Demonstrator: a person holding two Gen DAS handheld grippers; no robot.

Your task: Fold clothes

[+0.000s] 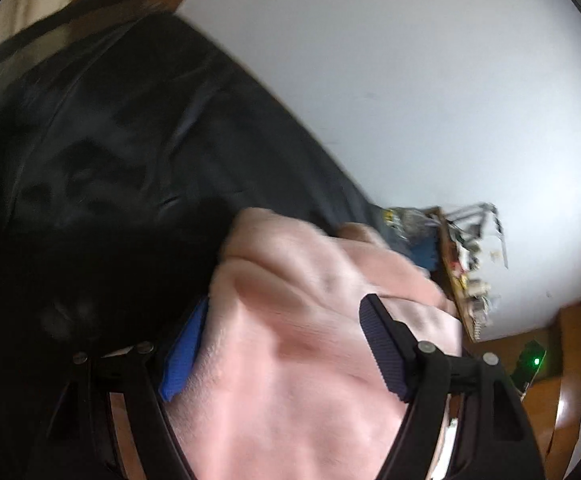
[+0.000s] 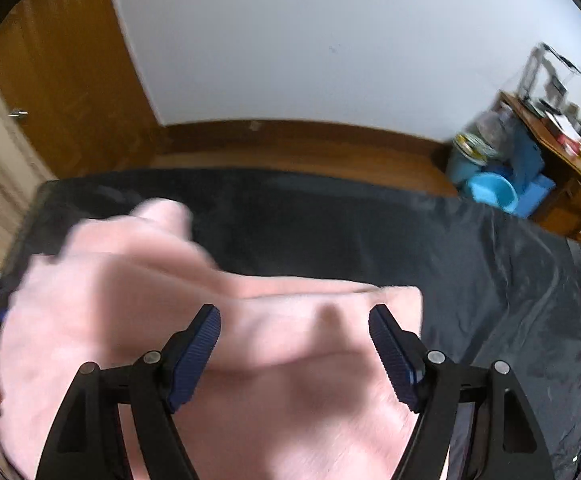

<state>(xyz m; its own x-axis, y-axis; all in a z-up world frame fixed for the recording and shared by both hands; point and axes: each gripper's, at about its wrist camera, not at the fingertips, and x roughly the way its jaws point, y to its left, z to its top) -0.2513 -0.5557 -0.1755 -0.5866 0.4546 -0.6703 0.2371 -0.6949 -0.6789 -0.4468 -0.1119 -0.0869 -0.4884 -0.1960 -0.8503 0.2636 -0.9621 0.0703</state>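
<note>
Both the left gripper (image 1: 286, 352) and right gripper (image 2: 295, 354) gape around a pink garment (image 2: 226, 344) (blurred) over the dark-covered desk (image 2: 490, 264); grip unclear, so each should close on an edge before folding

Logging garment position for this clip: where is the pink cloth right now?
The pink cloth lies on the black sheet, spread between both open grippers: right gripper, left gripper.

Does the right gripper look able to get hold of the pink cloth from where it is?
Probably yes: the right tongs stand open with the pink cloth lying directly between them, nothing in front.
</note>
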